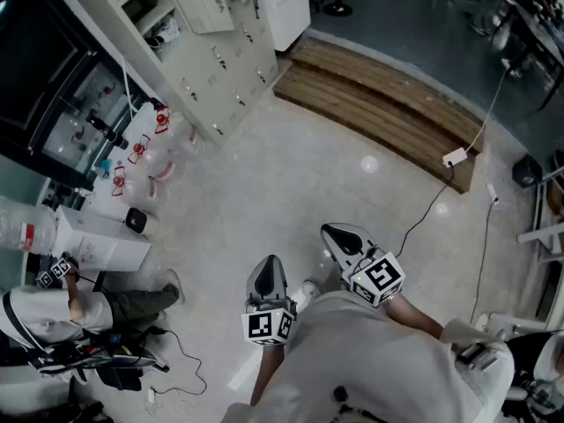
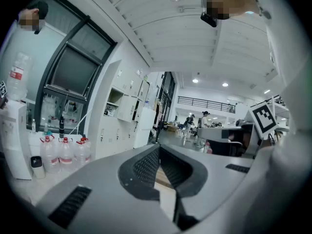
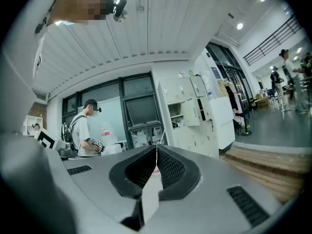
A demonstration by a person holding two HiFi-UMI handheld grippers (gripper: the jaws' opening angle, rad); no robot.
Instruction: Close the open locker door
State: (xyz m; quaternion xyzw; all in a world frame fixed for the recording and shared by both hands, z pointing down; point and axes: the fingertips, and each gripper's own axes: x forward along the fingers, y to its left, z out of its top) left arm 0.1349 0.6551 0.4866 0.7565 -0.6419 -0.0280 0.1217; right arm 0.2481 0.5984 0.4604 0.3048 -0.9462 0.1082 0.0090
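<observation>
Both grippers are held low and close to the body, over the bare floor (image 1: pixel 291 174). The left gripper (image 1: pixel 268 264) is seen with its jaws pressed together on nothing, and the right gripper (image 1: pixel 330 233) is the same, tips meeting and empty. The lockers (image 1: pixel 220 60) are set along the floor's far left edge, well apart from both grippers. The open door (image 1: pixel 204 0) is swung out from their upper rows, near a wooden step (image 1: pixel 379 113). The task is judged to be at the approach step, with the door not yet reached. A walk across the floor toward the lockers is called for next. One gripper must then be brought to the door's free edge and the door pushed flat against its frame, for which shut jaws should serve. Two compartments (image 3: pixel 176 112) are laid bare beside the door: the upper looks empty, and the lower is filled with clutter too small to be named. Clear red-topped bottles (image 1: pixel 145 161) are stood on the floor at the foot of the lockers, and whether they are filled cannot be told.
</observation>
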